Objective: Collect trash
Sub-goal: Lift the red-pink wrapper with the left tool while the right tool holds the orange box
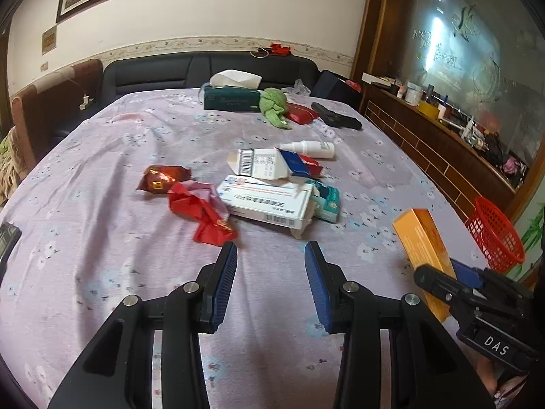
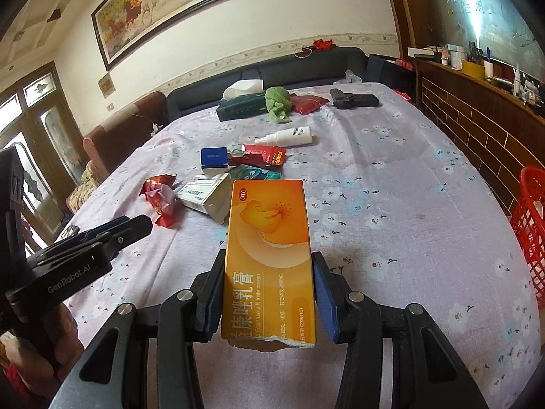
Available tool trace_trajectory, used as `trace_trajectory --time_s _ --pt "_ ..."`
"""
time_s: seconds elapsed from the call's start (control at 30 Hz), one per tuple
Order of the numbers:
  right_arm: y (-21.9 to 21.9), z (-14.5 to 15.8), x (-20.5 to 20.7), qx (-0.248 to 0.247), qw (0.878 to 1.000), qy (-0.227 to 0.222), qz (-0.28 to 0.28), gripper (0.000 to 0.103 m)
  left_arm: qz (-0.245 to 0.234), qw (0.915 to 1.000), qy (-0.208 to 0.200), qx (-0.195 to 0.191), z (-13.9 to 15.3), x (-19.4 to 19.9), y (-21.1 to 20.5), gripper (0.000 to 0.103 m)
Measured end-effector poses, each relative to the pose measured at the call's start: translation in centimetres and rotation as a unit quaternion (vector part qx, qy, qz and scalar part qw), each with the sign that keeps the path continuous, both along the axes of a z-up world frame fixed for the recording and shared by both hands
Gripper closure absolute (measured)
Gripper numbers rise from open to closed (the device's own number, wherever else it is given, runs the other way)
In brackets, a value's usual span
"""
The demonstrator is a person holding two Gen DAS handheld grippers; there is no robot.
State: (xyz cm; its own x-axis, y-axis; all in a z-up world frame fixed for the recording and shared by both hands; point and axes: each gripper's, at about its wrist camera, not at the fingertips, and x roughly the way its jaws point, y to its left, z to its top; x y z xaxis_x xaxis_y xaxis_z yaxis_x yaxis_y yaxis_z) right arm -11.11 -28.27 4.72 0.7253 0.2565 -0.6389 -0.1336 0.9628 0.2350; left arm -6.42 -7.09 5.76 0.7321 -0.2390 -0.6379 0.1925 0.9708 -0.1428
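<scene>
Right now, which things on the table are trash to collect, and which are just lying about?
Job:
orange box, held in right gripper
white carton
red wrapper
red basket

Lying about:
tissue box
green cloth
white bottle

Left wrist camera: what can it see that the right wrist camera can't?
Only the left wrist view shows the left tool head on, open with nothing in it, and the barcode on the white box.

Only the right wrist view shows the printed front of the orange box, with the right tool shut on it, plus the glass door.

Both show the red basket, white bottle, green cloth and tissue box.
</scene>
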Motion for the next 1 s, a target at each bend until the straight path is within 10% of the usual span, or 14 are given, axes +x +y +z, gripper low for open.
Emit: trace_trajectory --time_s 0.23,0.37,0.6,0.73,1.0 --pt "-0.3 -0.2 -0.1 0.013 1.000 0.000 0.003 0.053 0.024 0.9990 0.036 -0.007 -0.3 2.4 2.2 0.062" --pt "-0.2 -0.6 -0.1 0.018 1.000 0.005 0.010 0.053 0.044 0.9969 0.064 0.006 -1.5 4.9 2.2 0.032" --pt "-0.5 -0.7 -0.4 0.021 1.000 0.003 0.012 0.053 0.099 0.9905 0.092 0.027 -3.1 9.8 2.9 0.032" --pt "-0.7 -0.7 -0.4 0.023 1.000 0.003 0.011 0.053 0.102 0.9875 0.120 0.005 -4.3 11.5 3.8 0.066" --pt "-0.7 -0.7 -0.4 0.024 1.000 0.004 0.013 0.053 0.091 0.9921 0.086 0.002 -3.2 9.5 4.0 0.083"
